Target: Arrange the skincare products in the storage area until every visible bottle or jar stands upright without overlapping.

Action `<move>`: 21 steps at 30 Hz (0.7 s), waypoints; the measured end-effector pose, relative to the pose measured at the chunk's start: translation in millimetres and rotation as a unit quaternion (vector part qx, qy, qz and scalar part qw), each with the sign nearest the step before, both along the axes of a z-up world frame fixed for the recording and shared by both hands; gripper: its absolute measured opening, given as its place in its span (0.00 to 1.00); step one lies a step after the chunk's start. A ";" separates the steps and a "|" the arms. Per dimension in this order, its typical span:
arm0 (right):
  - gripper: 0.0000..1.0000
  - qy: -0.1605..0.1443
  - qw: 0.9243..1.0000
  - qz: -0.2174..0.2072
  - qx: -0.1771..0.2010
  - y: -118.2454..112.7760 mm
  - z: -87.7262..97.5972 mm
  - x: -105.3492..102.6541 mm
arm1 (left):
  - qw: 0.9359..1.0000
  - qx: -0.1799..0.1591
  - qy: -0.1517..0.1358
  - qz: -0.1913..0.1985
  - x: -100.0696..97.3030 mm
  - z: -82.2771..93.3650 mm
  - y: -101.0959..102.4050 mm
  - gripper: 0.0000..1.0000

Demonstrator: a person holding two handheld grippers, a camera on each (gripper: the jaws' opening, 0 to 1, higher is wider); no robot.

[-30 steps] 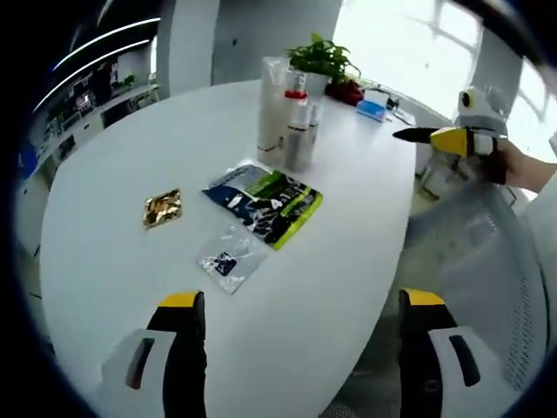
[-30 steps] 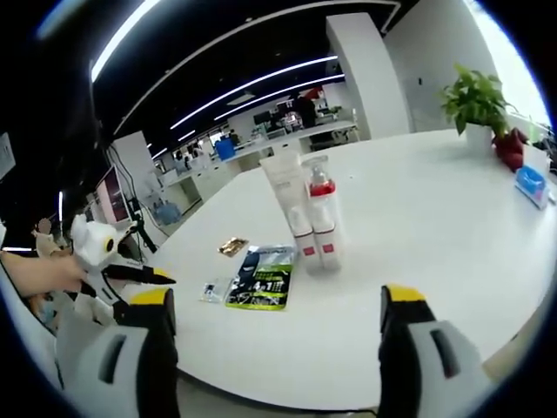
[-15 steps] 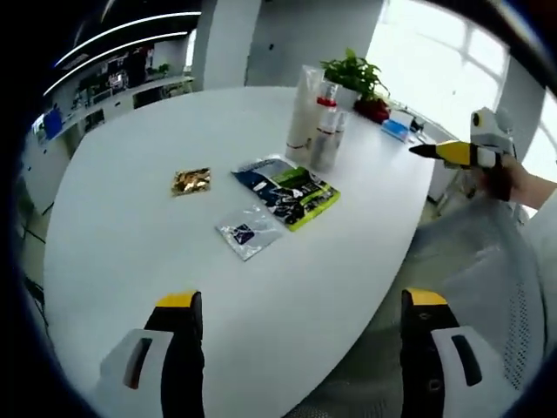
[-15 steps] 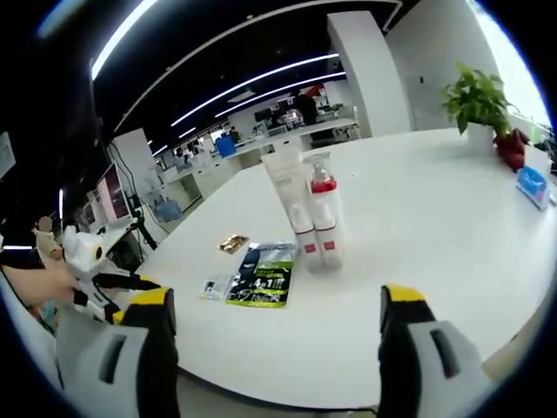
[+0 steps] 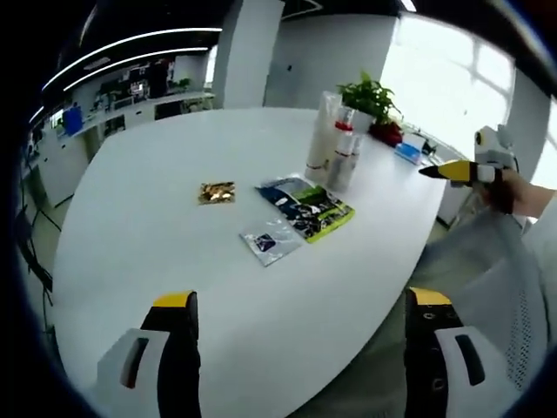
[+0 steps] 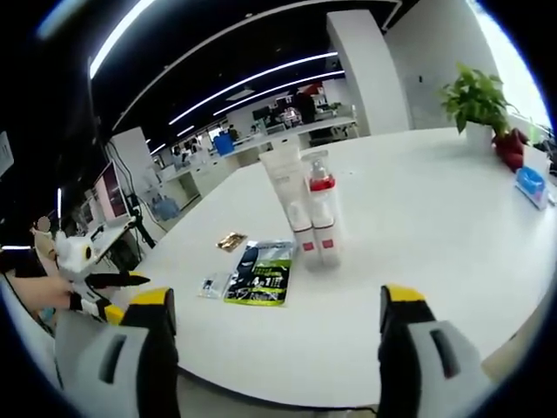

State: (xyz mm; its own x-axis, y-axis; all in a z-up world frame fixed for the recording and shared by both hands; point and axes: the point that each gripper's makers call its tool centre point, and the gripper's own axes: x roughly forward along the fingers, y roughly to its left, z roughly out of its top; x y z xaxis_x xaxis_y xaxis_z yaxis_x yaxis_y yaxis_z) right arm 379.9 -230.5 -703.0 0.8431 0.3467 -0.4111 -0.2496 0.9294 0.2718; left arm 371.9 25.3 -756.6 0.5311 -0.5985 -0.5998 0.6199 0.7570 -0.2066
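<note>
On a white oval tabletop in an open-plan office, two skincare products stand upright and touching: a white tube and a red-capped bottle, seen toward 1 o'clock in the left gripper view and near centre in the right gripper view. Beside them lie a green-and-blue sachet, flat, a small clear packet just at its 7 o'clock, and a gold foil packet set apart at 9 o'clock. A potted plant and a blue box sit at the tabletop's far edge. The left hand-held gripper hangs over the near edge, jaws spread and empty. The right hand-held gripper likewise is spread wide, gripping nothing, off the tabletop's edge.
</note>
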 end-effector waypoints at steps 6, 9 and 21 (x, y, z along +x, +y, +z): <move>0.98 -0.002 1.000 -0.006 0.004 -2.3 0.6 0.2 | 1.000 0.009 0.004 -0.005 -1.5 -2.9 0.0 0.97; 0.98 0.000 1.000 -0.003 0.001 -1.3 -0.1 -0.1 | 1.000 0.010 0.007 -0.005 -2.1 -4.8 -0.4 0.97; 0.98 0.010 1.000 0.004 -0.005 1.6 -3.5 -1.3 | 1.000 0.006 0.011 -0.003 0.0 -6.3 1.9 0.96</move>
